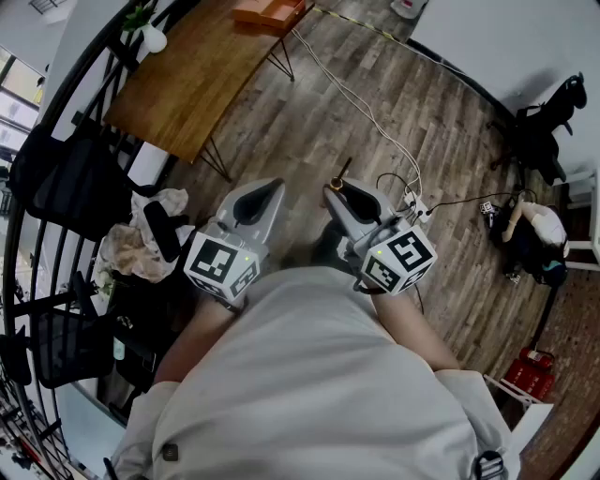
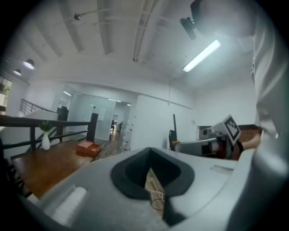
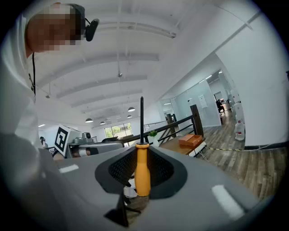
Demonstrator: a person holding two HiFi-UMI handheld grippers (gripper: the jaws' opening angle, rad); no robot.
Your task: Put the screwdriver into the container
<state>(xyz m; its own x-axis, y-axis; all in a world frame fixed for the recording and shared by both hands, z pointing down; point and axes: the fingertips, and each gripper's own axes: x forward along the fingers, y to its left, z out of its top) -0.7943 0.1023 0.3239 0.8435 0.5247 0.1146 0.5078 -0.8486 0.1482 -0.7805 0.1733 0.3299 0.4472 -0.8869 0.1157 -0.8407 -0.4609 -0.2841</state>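
A screwdriver (image 3: 142, 169) with an orange handle and a thin dark shaft stands between the jaws of my right gripper (image 3: 142, 182), which is shut on the handle. In the head view the right gripper (image 1: 335, 190) is held close to the person's chest, and the screwdriver's shaft (image 1: 342, 172) pokes out past its tip. My left gripper (image 1: 270, 190) is beside it, about level, with its jaws shut on nothing (image 2: 152, 180). An orange container (image 1: 272, 11) sits far off on a wooden table (image 1: 187, 75). The container also shows small in the left gripper view (image 2: 87, 148) and in the right gripper view (image 3: 191, 140).
Both grippers are over wood-plank floor. White cables (image 1: 370, 112) run across it. A black railing (image 1: 37, 225) with a black chair and heaped cloth (image 1: 141, 239) borders the left. Bags (image 1: 534, 234) and a red object (image 1: 531, 372) lie at the right.
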